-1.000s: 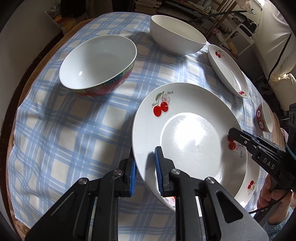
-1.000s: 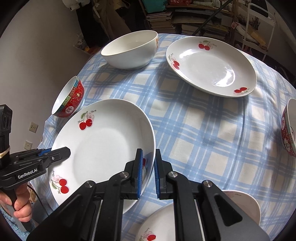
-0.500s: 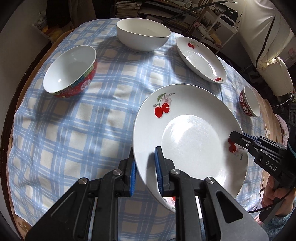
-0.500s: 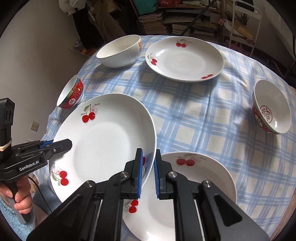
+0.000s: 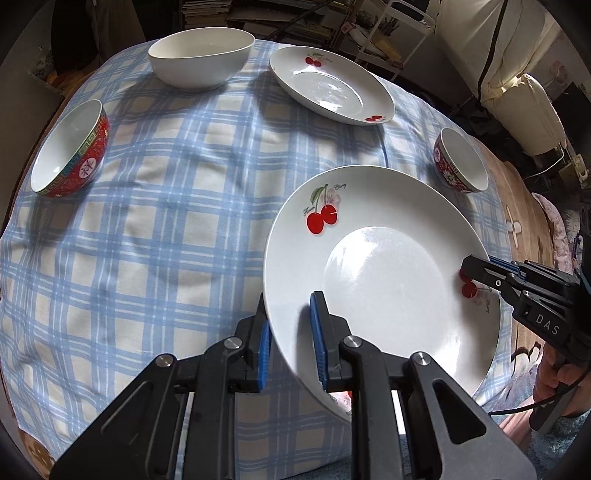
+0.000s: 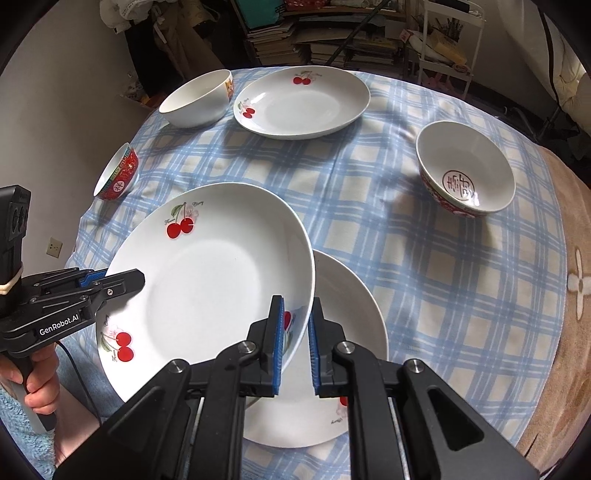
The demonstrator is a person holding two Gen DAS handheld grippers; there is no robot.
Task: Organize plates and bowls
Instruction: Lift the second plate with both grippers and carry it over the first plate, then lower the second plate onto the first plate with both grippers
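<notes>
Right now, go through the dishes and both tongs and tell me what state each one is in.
Left tongs: shut on held cherry plate's rim.
Right tongs: shut on its opposite rim.
Held cherry plate: lifted, tilted, partly over the near plate.
Near plate: flat on tablecloth.
Far cherry plate: flat, empty.
White bowl: upright, empty.
Left red bowl: upright, empty.
Right red bowl: upright, empty.

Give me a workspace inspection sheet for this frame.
Surface: round table under blue-checked tablecloth.
Job's things: white cherry-print plate held in the air by both grippers, over a second cherry plate; third cherry plate, plain white bowl, two red-patterned bowls standing apart.
Clutter: nothing seen.
Grippers: left gripper and right gripper, jaws shut on opposite rims.
Cables: black cable at left handle.
Surroundings: stacked books, white wire rack.
</notes>
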